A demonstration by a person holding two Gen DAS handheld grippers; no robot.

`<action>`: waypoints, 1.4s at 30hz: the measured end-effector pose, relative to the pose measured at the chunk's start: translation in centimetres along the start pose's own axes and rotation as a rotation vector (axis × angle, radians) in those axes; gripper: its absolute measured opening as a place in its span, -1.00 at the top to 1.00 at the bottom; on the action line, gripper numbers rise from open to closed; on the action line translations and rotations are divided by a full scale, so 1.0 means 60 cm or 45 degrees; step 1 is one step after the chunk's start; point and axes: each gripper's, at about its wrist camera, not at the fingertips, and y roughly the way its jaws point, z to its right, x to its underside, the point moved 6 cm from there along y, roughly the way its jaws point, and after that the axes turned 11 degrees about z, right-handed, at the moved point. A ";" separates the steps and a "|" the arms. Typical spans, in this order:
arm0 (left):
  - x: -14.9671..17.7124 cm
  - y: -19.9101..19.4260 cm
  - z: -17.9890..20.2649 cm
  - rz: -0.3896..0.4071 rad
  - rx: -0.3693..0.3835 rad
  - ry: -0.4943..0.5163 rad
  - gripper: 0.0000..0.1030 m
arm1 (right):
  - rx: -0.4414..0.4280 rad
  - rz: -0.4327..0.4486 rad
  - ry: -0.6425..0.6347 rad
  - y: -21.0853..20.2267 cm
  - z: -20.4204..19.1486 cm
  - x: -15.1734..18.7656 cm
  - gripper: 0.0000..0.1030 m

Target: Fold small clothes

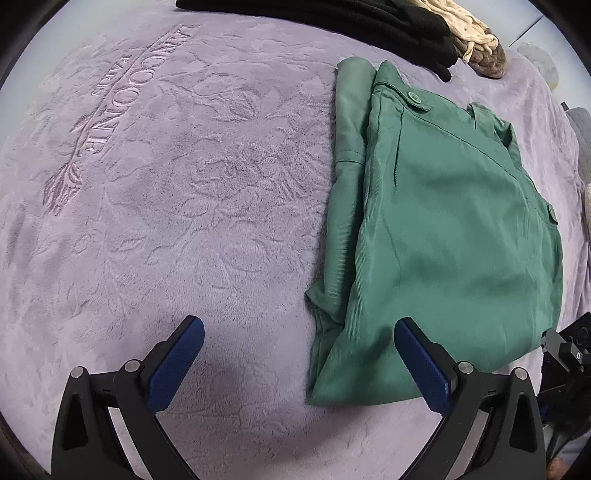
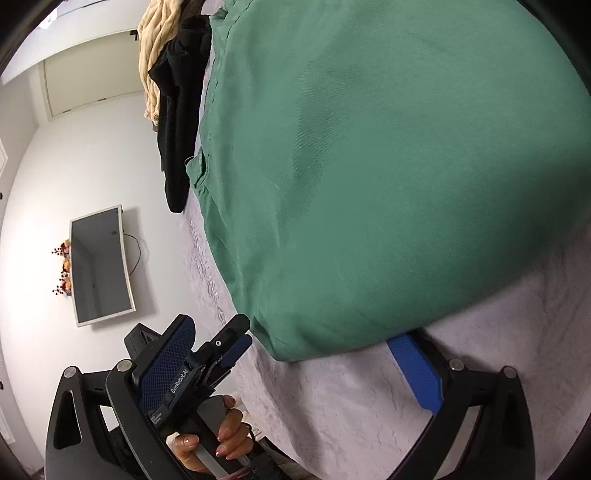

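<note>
A folded green garment (image 1: 443,221) with a button tab lies on the lilac plush blanket (image 1: 166,184), right of centre in the left wrist view. My left gripper (image 1: 299,332) is open just above the blanket. Its right finger (image 1: 417,354) overlaps the garment's near edge and its left finger is over bare blanket. In the right wrist view the green garment (image 2: 369,166) fills most of the frame. My right gripper (image 2: 291,343) is open at the garment's near corner. The cloth's edge hides the tip of its right finger (image 2: 413,365). A hand (image 2: 229,435) holds the left gripper (image 2: 221,354).
A black garment (image 1: 351,22) and a cream knitted piece (image 1: 461,26) lie at the blanket's far edge. The blanket carries embossed lettering (image 1: 107,103) on the left. A flat screen (image 2: 99,266) hangs on the white wall beyond the bed.
</note>
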 end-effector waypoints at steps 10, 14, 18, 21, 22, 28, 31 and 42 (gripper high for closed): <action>0.027 0.002 0.022 -0.026 0.164 -0.120 -1.00 | -0.096 0.031 0.150 0.038 -0.011 -0.019 -0.62; 0.016 0.009 0.025 -0.053 0.256 -0.189 -1.00 | -0.072 0.013 0.127 0.035 -0.009 -0.027 0.54; 0.003 0.014 0.033 -0.081 0.359 -0.219 -1.00 | -0.191 0.020 0.053 0.007 -0.052 -0.041 0.60; -0.020 0.024 0.058 -0.107 0.492 -0.254 -1.00 | -0.222 0.006 -0.057 -0.012 -0.090 -0.047 0.60; -0.028 0.027 0.068 -0.115 0.536 -0.263 -1.00 | -0.228 0.003 -0.074 -0.015 -0.097 -0.048 0.60; -0.050 0.050 0.155 -0.151 0.630 -0.206 -1.00 | -0.161 -0.057 -0.165 -0.013 -0.092 -0.033 0.61; -0.040 0.062 0.177 -0.147 0.522 -0.095 -0.99 | -0.016 -0.150 -0.226 -0.008 -0.061 -0.008 0.53; -0.038 0.047 0.170 -0.067 0.342 0.041 0.64 | 0.275 0.001 -0.527 -0.156 -0.038 -0.083 0.22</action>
